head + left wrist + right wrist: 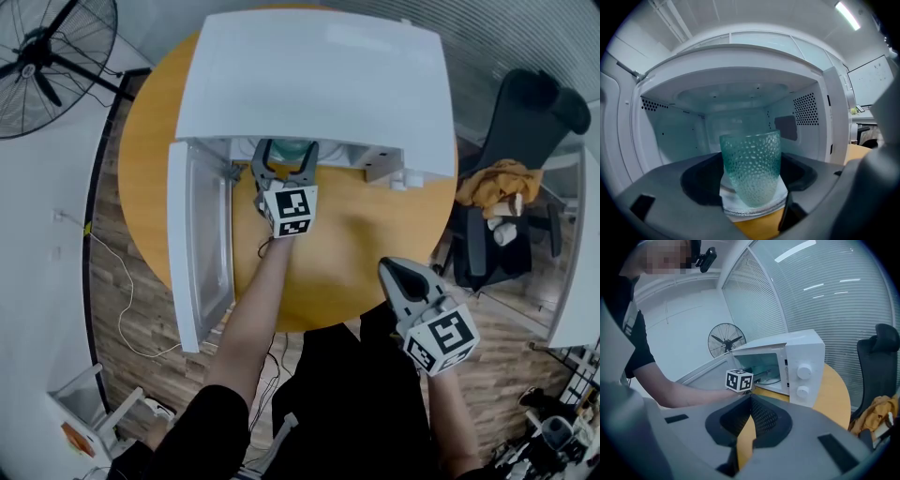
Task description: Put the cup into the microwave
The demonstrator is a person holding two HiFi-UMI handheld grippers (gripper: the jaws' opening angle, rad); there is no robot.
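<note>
A teal dimpled glass cup [752,171] stands upright between the jaws of my left gripper [752,197], which is shut on it. It hangs at the mouth of the white microwave [309,84], just over the front sill, with the cavity [736,112] and its turntable behind it. In the head view the cup [289,150] shows partly under the microwave's top edge, inside my left gripper [284,161]. The door [197,244] swings open to the left. My right gripper [398,272] is shut and empty, low over the table's near edge, well away from the microwave [801,357].
The microwave sits on a round orange table [347,253]. A standing fan [47,56] is at the far left, and a dark office chair [525,122] with a yellow garment [502,180] is at the right. The microwave's knobs [804,380] face my right gripper [749,401].
</note>
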